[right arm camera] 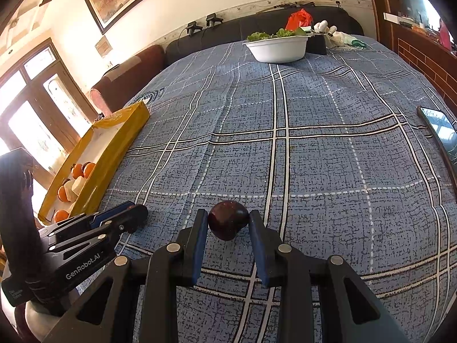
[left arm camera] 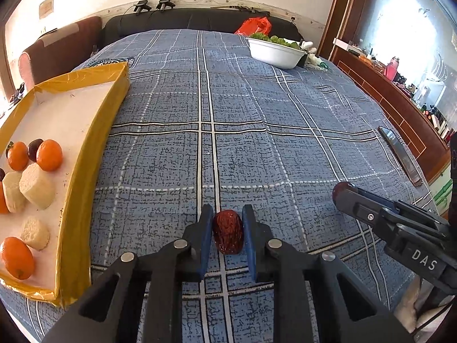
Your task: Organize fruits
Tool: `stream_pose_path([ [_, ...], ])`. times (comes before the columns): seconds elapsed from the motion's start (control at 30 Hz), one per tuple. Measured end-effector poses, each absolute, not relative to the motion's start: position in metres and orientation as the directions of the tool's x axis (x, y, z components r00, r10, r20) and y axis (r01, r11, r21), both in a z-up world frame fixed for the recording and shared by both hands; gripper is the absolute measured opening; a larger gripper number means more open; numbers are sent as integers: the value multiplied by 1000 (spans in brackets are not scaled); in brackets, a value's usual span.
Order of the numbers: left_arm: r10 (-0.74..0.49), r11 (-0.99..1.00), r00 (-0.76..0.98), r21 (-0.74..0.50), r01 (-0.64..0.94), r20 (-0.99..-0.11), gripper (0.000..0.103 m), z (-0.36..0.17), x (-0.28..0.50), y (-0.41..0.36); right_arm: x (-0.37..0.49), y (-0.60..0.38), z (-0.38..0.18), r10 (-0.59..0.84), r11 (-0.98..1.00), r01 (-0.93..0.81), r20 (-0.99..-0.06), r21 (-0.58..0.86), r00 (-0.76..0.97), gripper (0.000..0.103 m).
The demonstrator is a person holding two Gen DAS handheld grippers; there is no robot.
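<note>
Left wrist view shows what the other cannot: the left claw (left arm camera: 228,217) is closed on a wrinkled red date (left arm camera: 228,235), its blue pads pressing both sides, and the inside of the yellow-edged tray (left arm camera: 85,148) lies open to sight, with oranges (left arm camera: 49,155), pale cut chunks (left arm camera: 37,190) and a dark plum-like fruit (left arm camera: 34,149) on its white floor. Right wrist view instead shows the right claw (right arm camera: 228,220) clamped on a dark round plum (right arm camera: 228,219), held just above the blue checked bedspread (right arm camera: 314,157), and a phone (right arm camera: 441,131) lying face up near the bed's right edge. In that view the tray's near wall hides most of its contents, and the date is hidden behind the left claw's fingers. In the left view only the dark tip of the plum peeks past the right claw (left arm camera: 341,193), and the tray's near corner is cut off by the frame. A white bowl (right arm camera: 275,48) with green leaves sits at the far end of the bed in both views, a red bag (right arm camera: 298,18) behind it; the small white things beside the bowl are hard to make out. Both claws point downward at a slant toward the bedspread, side by side, the left nearer the tray.
</note>
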State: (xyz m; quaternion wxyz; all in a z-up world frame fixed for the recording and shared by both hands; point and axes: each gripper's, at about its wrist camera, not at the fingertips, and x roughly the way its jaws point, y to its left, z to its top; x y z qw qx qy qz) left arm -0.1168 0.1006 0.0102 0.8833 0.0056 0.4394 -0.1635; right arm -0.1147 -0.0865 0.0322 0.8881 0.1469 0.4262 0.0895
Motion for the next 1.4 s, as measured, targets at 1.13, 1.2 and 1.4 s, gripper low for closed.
stream_pose_path([
  [1.13,-281,951,582,-141,273,-763,20,23,-132,106,-116,-81,32,261,953,-44,-742,299,617,32],
  [1.2,-281,953,585,-147,266,-761,20,25,-134,111,-117,-81,33,252,955,-37,-739,295,625,32],
  [1.4,-285,954,605,-155,258,-744,20,33,-142,119,-126,-83,39,229,958,-13,-732,288,641,32],
])
